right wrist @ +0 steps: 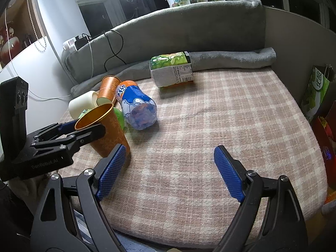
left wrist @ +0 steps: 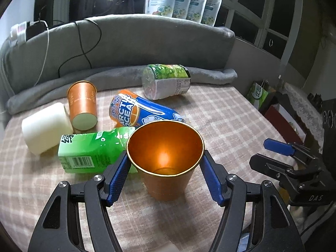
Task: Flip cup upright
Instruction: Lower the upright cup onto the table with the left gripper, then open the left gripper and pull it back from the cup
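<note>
Two grippers, both spread wide. Left gripper (left wrist: 164, 168): blue pads flank the rim of the upright orange cup (left wrist: 166, 159) on either side, apparently just clear of it, gripping nothing; likely a release, the cup standing mouth-up on the checked blanket (right wrist: 210, 126). Right gripper (right wrist: 170, 170): empty, over bare blanket, well apart from the cup at its left. Beyond the cup: green bottle (left wrist: 90, 149), blue bottle (left wrist: 136, 111), second orange cup (left wrist: 83, 105) and white roll (left wrist: 45, 128), all lying down.
</note>
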Demonstrator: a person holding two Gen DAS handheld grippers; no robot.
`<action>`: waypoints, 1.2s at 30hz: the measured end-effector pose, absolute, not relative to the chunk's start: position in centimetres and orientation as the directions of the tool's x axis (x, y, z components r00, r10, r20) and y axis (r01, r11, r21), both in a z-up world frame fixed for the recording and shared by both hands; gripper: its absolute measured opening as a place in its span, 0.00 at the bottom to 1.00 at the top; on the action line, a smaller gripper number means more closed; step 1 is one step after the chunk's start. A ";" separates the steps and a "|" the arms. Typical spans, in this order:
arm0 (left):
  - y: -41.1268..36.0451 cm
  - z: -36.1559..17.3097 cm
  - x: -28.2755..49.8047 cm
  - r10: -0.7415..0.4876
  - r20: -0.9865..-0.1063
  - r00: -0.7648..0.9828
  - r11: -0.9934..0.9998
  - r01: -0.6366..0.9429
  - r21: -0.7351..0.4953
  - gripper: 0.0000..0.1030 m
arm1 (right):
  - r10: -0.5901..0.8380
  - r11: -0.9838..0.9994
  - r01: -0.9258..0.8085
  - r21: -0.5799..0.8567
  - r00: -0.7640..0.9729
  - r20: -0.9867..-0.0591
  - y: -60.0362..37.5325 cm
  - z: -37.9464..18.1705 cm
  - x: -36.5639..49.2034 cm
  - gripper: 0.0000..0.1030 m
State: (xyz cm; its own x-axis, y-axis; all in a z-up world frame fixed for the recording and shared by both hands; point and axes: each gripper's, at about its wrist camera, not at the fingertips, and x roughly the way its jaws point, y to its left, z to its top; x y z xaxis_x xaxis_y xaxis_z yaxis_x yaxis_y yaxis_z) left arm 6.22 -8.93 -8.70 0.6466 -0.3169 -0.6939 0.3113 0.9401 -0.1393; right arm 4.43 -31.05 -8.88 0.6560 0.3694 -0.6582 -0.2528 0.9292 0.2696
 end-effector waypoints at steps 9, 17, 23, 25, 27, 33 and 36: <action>-9.3 -9.2 6.1 -0.314 -0.701 0.641 0.939 0.319 -0.129 0.64 | 0.368 0.930 -0.249 0.271 0.658 -0.657 -31.2 -9.0 4.5 0.86; -9.3 -9.5 5.7 -0.328 -0.711 0.622 0.933 0.332 -0.141 0.64 | 0.369 0.929 -0.251 0.271 0.660 -0.654 -31.2 -8.8 4.3 0.86; -8.8 -9.6 5.3 -0.342 -0.717 0.608 0.930 0.327 -0.166 0.64 | 0.370 0.929 -0.252 0.270 0.663 -0.651 -30.9 -8.6 4.0 0.86; -8.7 -9.6 5.2 -0.349 -0.719 0.601 0.928 0.329 -0.175 0.64 | 0.370 0.929 -0.254 0.270 0.663 -0.651 -30.7 -8.5 3.8 0.86; -8.6 -9.6 5.1 -0.353 -0.720 0.597 0.926 0.331 -0.180 0.64 | 0.372 0.928 -0.255 0.271 0.663 -0.650 -30.6 -8.4 3.8 0.86; -8.3 -9.6 4.9 -0.367 -0.725 0.583 0.921 0.335 -0.197 0.68 | 0.372 0.928 -0.257 0.269 0.664 -0.649 -30.4 -8.3 3.7 0.86; -8.1 -9.5 4.6 -0.375 -0.725 0.578 0.918 0.343 -0.201 0.69 | 0.375 0.927 -0.261 0.269 0.665 -0.646 -30.3 -8.2 3.6 0.86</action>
State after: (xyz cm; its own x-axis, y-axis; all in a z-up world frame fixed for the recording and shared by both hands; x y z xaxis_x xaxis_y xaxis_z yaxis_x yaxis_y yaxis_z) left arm 4.56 -8.14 -9.51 0.5779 -0.3747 -0.7250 0.3426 0.9177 -0.2012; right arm 3.62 -30.31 -8.19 0.6649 0.3747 -0.6462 -0.2608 0.9271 0.2693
